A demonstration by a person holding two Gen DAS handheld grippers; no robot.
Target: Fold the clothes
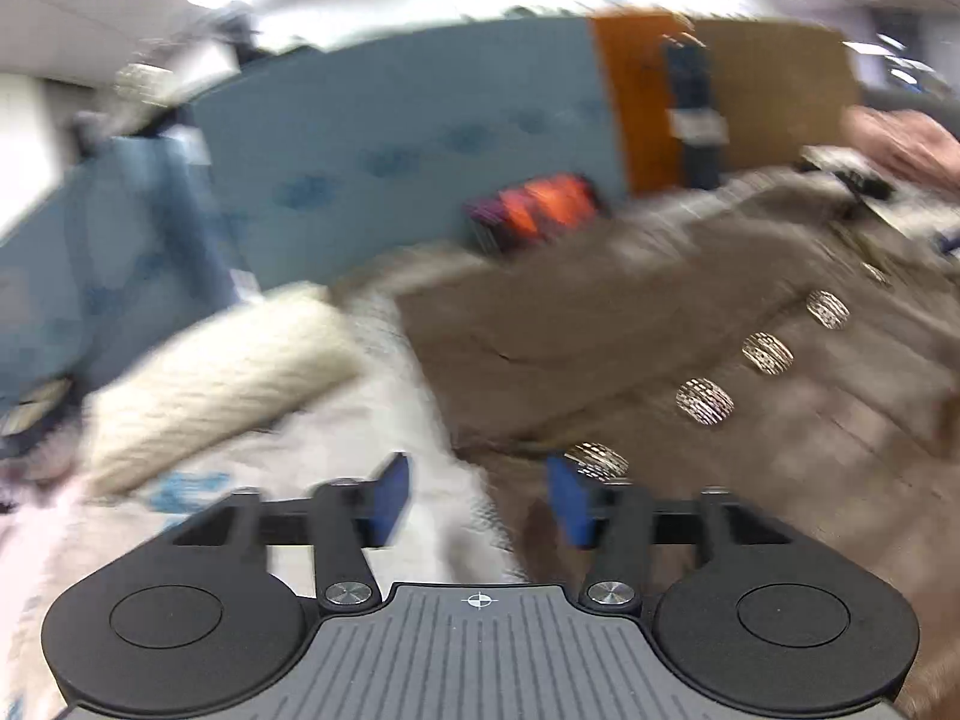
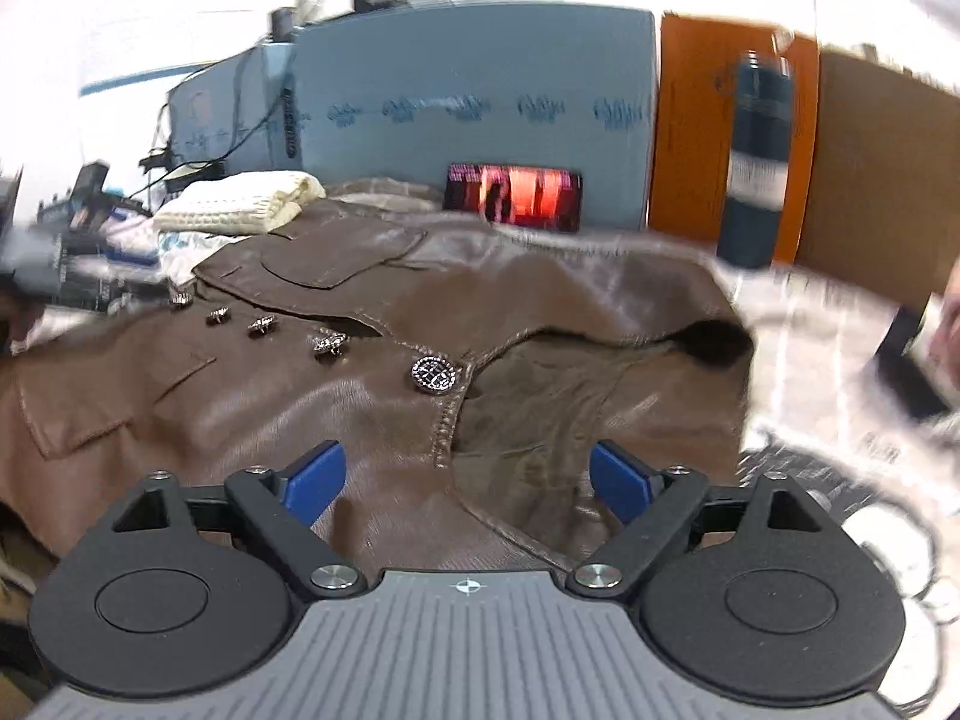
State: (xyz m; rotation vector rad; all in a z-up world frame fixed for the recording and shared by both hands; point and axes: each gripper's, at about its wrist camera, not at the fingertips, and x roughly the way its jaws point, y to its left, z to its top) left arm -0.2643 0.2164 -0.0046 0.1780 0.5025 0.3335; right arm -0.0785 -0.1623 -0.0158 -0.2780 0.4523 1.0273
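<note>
Brown jacket [image 2: 372,312] lies spread flat across the desk, its row of metal buttons [image 2: 434,373] running toward the collar. Beside its far left edge sits a folded cream sweater [image 2: 240,201]. The right gripper [image 2: 468,480] hovers over the jacket's neckline with jaws wide and empty. The left gripper [image 1: 477,501] hangs at the jacket's edge, jaws partly apart, gripping nothing.

A blue panel [image 2: 474,138] fills the upper centre of the frame; a glowing red screen [image 2: 514,197] leans at its foot; an orange board [image 2: 690,138] stands right of it; a dark bottle [image 2: 757,162] rises before the board.
</note>
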